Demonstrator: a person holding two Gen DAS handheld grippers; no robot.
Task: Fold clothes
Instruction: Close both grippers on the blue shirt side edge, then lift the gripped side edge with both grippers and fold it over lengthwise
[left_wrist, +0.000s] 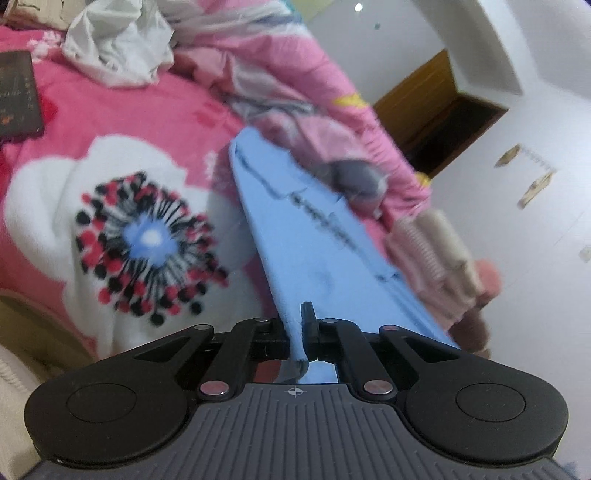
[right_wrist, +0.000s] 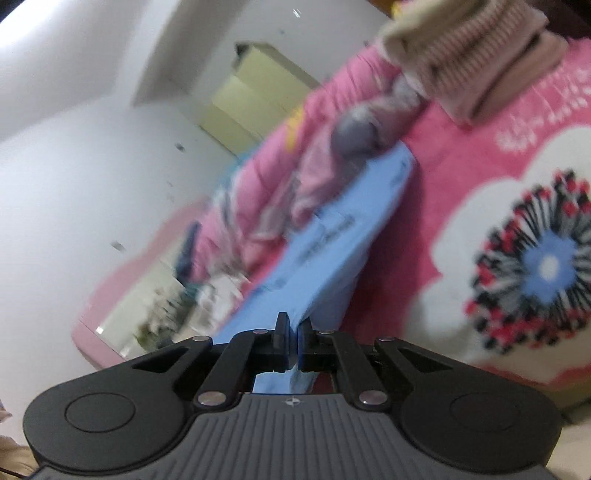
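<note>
A light blue garment (left_wrist: 295, 236), smooth and marked with a line of dark print, stretches taut above a pink floral bed cover (left_wrist: 110, 122), pinched at two near edges. Its far end lies against a heap of pink clothes (left_wrist: 295, 85). Beside it sits a stack of folded pink and beige striped clothes (right_wrist: 476, 48).
</note>
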